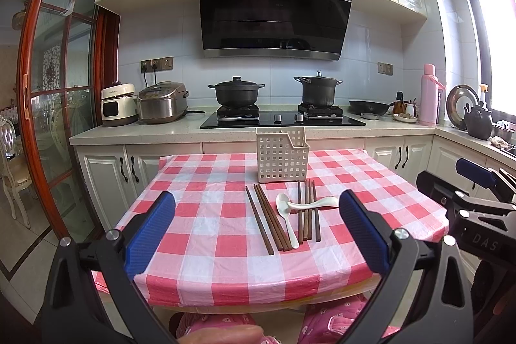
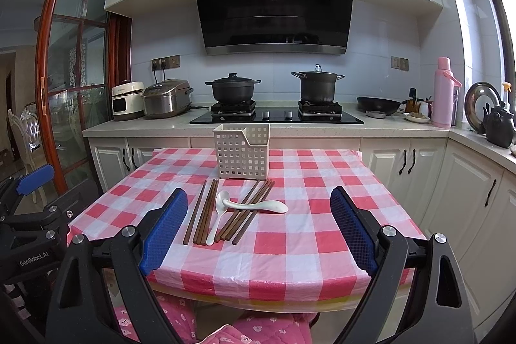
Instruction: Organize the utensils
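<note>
A white perforated utensil basket (image 1: 281,157) (image 2: 242,154) stands empty toward the far side of the red-checked table (image 1: 209,234) (image 2: 306,234). In front of it lie several dark wooden chopsticks (image 1: 269,220) (image 2: 203,213) in two bunches. Two white spoons rest among them: one (image 1: 287,220) (image 2: 217,215) lies lengthwise, the other (image 1: 314,203) (image 2: 258,206) lies crosswise over the right bunch. My left gripper (image 1: 256,231) is open near the table's front edge, nothing between its blue pads. My right gripper (image 2: 259,229) is open likewise, and shows at the right edge of the left wrist view (image 1: 477,179).
Behind the table runs a counter with a hob (image 1: 282,118), two black pots (image 1: 237,91) (image 1: 317,89), two rice cookers (image 1: 161,102) and a pink flask (image 1: 429,95). A glass door with a wooden frame (image 1: 42,105) is at the left. Pink-clad legs (image 2: 267,328) show below the table edge.
</note>
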A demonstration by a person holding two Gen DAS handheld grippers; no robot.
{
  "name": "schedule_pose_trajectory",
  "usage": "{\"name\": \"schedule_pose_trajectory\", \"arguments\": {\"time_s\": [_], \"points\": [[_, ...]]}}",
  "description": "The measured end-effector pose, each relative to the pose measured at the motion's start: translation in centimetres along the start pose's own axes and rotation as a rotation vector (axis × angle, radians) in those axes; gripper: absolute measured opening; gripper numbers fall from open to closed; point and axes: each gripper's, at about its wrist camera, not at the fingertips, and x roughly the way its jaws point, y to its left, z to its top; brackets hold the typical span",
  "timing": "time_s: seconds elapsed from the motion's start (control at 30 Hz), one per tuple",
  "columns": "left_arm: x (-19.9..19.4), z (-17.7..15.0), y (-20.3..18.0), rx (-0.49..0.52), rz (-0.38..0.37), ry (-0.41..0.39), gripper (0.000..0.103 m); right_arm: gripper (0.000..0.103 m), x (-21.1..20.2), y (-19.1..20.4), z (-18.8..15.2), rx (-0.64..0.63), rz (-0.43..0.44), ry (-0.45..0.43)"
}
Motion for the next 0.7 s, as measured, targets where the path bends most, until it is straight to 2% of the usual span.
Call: {"name": "schedule_pose_trajectory", "arguments": {"time_s": [0.7], "points": [[-0.56, 0.47, -0.29, 0.001, -0.001, -0.002, 0.098, 0.085, 0.19, 0.08, -0.28, 0.006, 0.009, 0.004]]}}
